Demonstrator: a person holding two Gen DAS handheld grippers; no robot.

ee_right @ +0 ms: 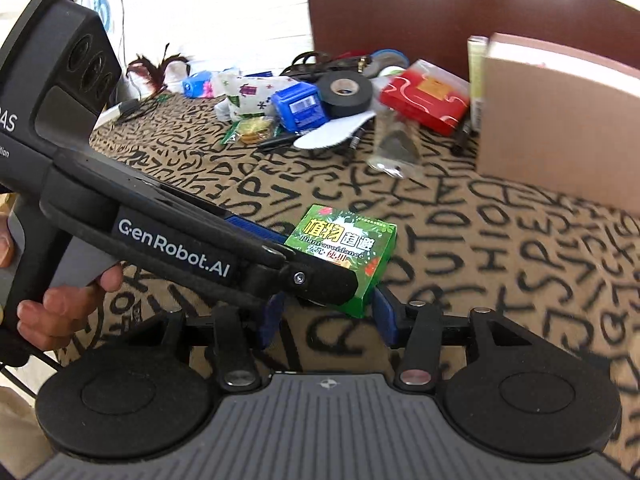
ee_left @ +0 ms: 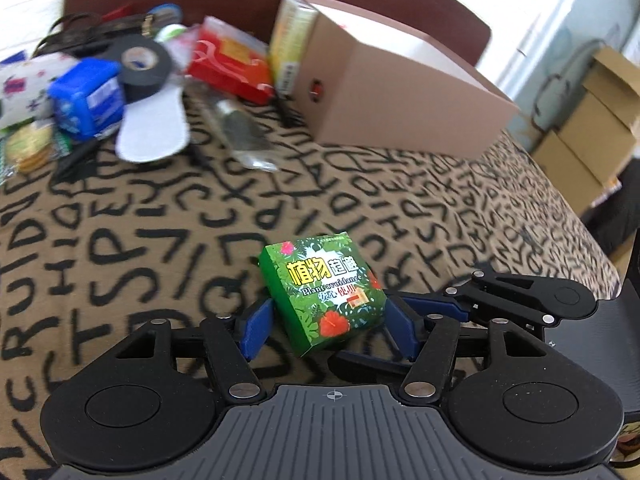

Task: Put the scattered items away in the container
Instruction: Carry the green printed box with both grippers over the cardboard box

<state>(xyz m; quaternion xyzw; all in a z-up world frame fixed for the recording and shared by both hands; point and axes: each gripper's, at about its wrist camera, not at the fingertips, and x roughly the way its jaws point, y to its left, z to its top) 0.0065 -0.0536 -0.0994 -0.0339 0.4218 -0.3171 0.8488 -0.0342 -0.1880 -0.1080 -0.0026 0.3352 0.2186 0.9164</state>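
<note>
A small green box (ee_left: 325, 296) with leaf print and yellow characters lies on the lettered tablecloth. It also shows in the right wrist view (ee_right: 347, 251). My left gripper (ee_left: 326, 328) is open, its blue pads (ee_left: 256, 326) on either side of the box with small gaps. My right gripper (ee_right: 328, 316) is open too, its pads beside the near corner of the box, and it shows in the left wrist view (ee_left: 424, 320). The left gripper's body (ee_right: 180, 236) crosses in front. The cardboard container (ee_left: 392, 92) stands at the back right, also in the right wrist view (ee_right: 560, 120).
A heap of items lies at the back: black tape roll (ee_left: 140, 65), blue box (ee_left: 88, 98), white insole (ee_left: 156, 128), red packet (ee_left: 230, 60), clear bag (ee_left: 244, 136), coin packet (ee_left: 28, 148). A brown chair back (ee_right: 460, 4) stands behind. Stacked cartons (ee_left: 592, 128) are on the right.
</note>
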